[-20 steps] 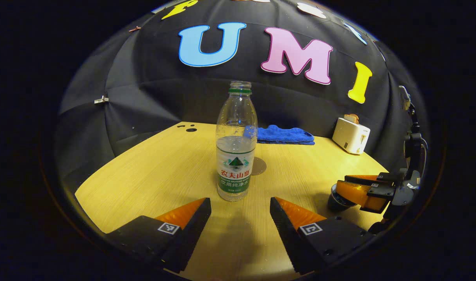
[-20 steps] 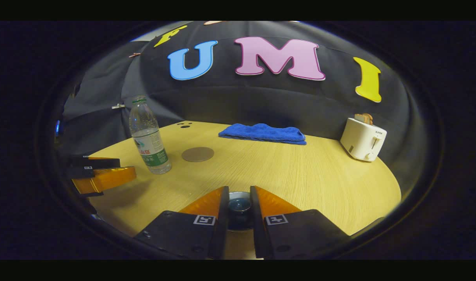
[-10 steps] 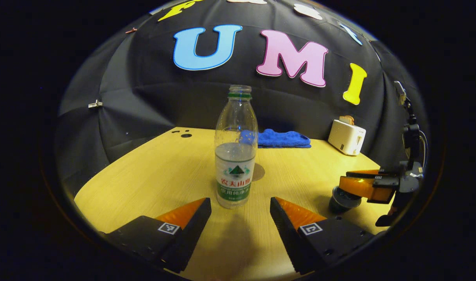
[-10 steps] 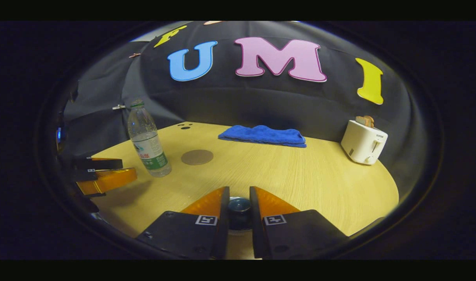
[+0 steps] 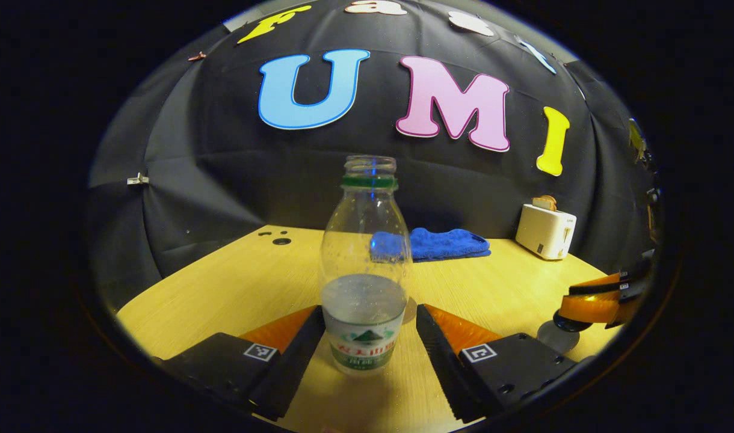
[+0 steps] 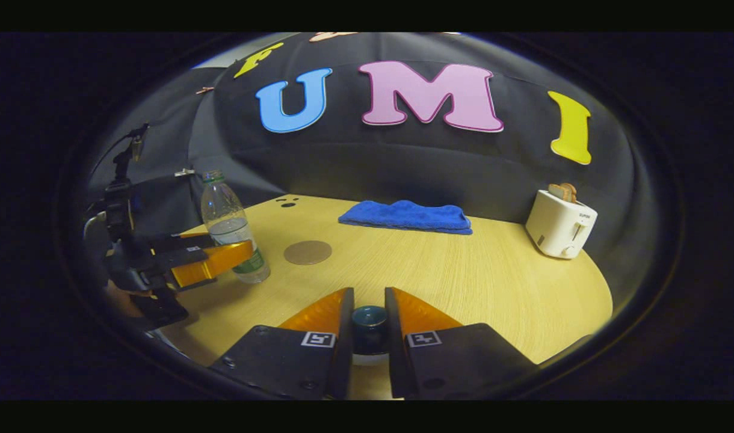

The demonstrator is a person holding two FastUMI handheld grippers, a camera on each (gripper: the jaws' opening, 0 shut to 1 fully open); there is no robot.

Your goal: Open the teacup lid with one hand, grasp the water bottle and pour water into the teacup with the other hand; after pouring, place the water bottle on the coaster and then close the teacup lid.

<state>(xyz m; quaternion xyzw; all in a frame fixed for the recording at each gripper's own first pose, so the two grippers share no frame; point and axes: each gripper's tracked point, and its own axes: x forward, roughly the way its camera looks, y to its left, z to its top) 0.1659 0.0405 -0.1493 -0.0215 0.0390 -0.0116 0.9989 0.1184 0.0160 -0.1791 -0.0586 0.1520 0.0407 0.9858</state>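
The left gripper (image 5: pixel 370 328) is spread around the clear, capless plastic water bottle (image 5: pixel 364 282), upright on the pale wooden table (image 5: pixel 234 282). The right gripper (image 6: pixel 369 313) pinches the dark round teacup lid knob (image 6: pixel 369 317). The round brown coaster (image 6: pixel 307 252) lies just beside the bottle.
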